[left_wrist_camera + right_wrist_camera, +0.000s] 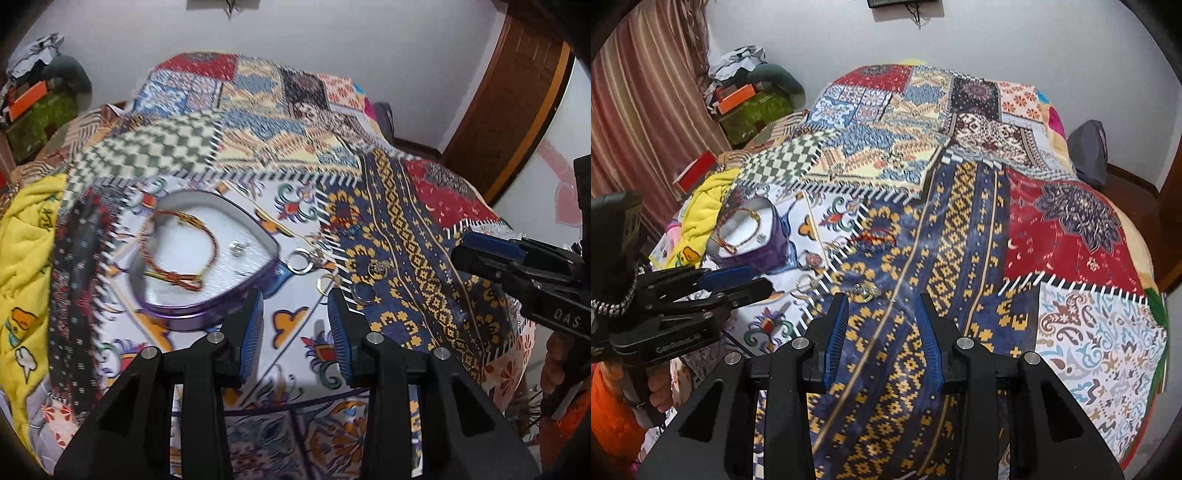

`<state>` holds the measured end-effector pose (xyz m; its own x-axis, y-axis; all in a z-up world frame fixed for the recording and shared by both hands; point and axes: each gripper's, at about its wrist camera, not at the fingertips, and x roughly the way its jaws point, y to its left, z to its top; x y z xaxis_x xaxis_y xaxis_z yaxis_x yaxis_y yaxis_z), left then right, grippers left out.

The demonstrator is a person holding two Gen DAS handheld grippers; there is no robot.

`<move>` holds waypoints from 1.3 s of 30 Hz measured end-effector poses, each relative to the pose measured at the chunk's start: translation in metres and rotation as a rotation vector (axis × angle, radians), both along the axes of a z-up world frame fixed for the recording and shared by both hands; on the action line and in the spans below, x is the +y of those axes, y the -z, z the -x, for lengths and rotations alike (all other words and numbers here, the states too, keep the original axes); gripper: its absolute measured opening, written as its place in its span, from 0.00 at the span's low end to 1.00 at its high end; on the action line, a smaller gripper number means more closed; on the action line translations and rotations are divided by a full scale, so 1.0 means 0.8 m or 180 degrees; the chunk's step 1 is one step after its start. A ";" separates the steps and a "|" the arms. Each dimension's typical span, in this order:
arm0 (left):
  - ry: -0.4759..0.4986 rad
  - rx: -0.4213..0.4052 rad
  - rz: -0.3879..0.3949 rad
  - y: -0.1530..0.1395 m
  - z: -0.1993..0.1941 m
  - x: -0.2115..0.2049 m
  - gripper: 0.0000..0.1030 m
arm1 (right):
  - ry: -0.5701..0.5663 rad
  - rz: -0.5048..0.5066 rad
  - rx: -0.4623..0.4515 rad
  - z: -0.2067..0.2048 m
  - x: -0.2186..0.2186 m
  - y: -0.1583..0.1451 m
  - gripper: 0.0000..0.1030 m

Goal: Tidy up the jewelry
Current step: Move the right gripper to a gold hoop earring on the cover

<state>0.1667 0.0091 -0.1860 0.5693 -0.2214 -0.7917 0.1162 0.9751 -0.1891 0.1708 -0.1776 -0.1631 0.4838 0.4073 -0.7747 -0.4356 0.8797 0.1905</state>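
A purple heart-shaped jewelry box [207, 258] with a white lining lies open on the patchwork bedspread [295, 147]. It holds a red-and-gold bracelet [184, 251] and a small silver stud [236, 249]. Loose rings lie right of the box: a silver hoop [301, 260], a gold hoop [325, 284], a gold ornament [377, 269] and a thin ring [364, 293]. My left gripper [295, 314] is open and empty, just in front of the box and hoops. My right gripper [882, 317] is open and empty, just behind the gold ornament [864, 291]. The box also shows in the right wrist view [757, 236].
A yellow cloth [29, 229] lies left of the box. Clutter with an orange box [735, 98] sits in the far corner beside a striped curtain [639, 110]. A dark cushion [1089, 151] rests at the bed's far right, near a wooden door frame [517, 92].
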 end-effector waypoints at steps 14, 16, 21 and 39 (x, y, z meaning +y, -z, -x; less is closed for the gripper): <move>0.0155 0.0208 -0.0061 0.039 -0.033 -0.035 0.34 | -0.0214 0.0050 0.0266 -0.026 0.020 0.050 0.33; 0.0179 0.0180 -0.0137 0.041 -0.034 -0.041 0.34 | -0.0239 0.0069 0.0250 -0.026 0.021 0.051 0.33; 0.0185 0.0127 -0.0179 0.045 -0.038 -0.046 0.34 | -0.0256 0.0049 0.0233 -0.028 0.019 0.049 0.33; 0.0118 0.0034 -0.0135 0.049 -0.041 -0.041 0.20 | -0.0184 0.0217 0.0187 -0.040 0.025 0.060 0.10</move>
